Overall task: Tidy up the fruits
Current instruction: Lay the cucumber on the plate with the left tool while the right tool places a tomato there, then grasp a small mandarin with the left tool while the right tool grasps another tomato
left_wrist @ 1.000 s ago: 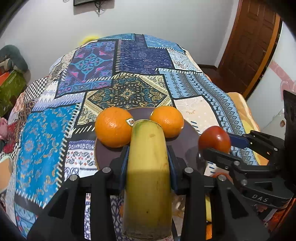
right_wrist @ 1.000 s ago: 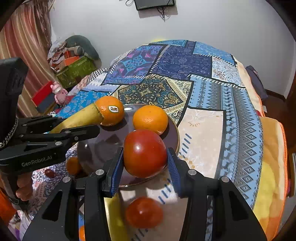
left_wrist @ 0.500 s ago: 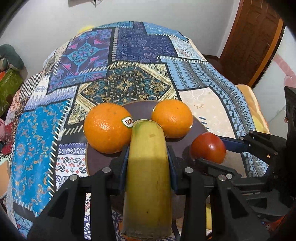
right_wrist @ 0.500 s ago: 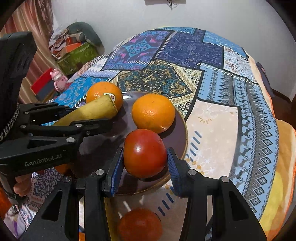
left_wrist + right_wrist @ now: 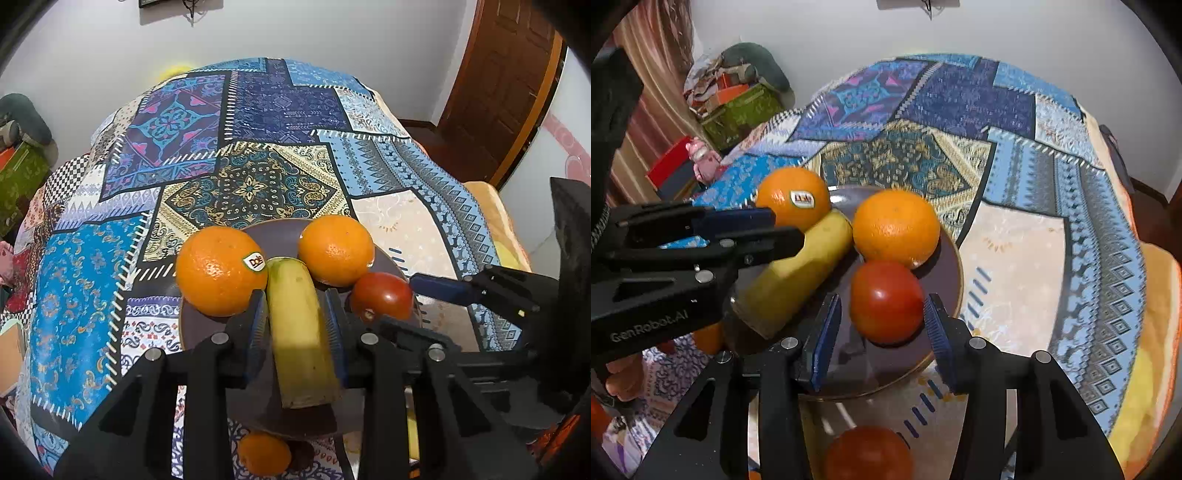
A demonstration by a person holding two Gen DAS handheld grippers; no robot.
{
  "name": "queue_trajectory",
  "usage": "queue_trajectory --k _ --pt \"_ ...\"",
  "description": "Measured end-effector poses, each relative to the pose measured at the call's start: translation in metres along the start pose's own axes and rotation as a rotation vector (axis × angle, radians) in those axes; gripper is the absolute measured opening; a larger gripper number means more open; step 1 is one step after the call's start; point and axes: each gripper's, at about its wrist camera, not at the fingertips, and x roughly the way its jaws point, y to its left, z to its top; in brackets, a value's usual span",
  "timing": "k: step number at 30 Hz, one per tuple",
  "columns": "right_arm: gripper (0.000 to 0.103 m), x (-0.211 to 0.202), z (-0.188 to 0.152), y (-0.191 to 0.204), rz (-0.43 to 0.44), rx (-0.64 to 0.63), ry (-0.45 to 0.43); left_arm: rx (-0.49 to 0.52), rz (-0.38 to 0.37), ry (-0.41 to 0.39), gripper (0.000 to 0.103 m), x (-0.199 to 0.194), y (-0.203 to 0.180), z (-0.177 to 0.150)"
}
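A dark round plate (image 5: 192,328) (image 5: 951,258) sits on the patchwork cloth. On it lie two oranges (image 5: 218,271) (image 5: 335,250), a banana (image 5: 299,332) (image 5: 798,273) and a red tomato (image 5: 382,297) (image 5: 886,301). My left gripper (image 5: 295,317) is open, its pads standing just off the banana's sides, which rests on the plate. My right gripper (image 5: 882,332) is open, its pads apart from the tomato, which sits on the plate by the near orange (image 5: 895,227).
A second tomato (image 5: 868,454) lies on the cloth under my right gripper. A small orange fruit (image 5: 264,454) lies below the plate's near rim. The table cloth (image 5: 258,110) stretches far behind. A door (image 5: 498,74) stands at the right.
Both grippers lowered their fruit onto the plate and opened. The banana now lies between the oranges and the tomato sits free beside the right orange.
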Motion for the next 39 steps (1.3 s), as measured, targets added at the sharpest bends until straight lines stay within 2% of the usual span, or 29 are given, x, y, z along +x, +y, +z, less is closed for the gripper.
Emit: queue_trajectory --k 5,7,11,18,23,29,35,39 --pt "0.046 -0.022 0.000 0.001 -0.005 0.003 -0.041 -0.013 0.006 -0.045 0.032 -0.027 0.003 -0.006" --pt "0.051 -0.031 -0.002 0.000 -0.006 0.010 -0.058 -0.010 0.010 -0.060 0.032 -0.039 0.004 -0.010" --pt "0.054 -0.052 -0.010 -0.002 -0.011 0.024 -0.090 -0.015 0.012 -0.085 0.032 -0.064 0.007 -0.021" --pt "0.058 -0.073 -0.031 0.003 -0.031 0.028 -0.108 -0.048 0.011 -0.080 0.034 -0.090 0.016 -0.050" --pt "0.058 -0.072 -0.047 0.001 -0.022 0.054 -0.085 -0.076 0.018 -0.046 0.034 -0.088 0.024 -0.072" --pt "0.059 -0.059 -0.067 -0.001 -0.010 0.088 -0.033 -0.104 0.004 0.022 0.034 -0.069 0.028 -0.096" --pt "0.058 -0.039 -0.075 -0.003 -0.010 0.103 0.014 -0.126 -0.019 0.055 0.034 -0.049 0.029 -0.102" --pt "0.058 -0.034 -0.076 -0.006 0.004 0.126 0.012 -0.137 -0.029 0.067 0.034 -0.038 0.030 -0.099"
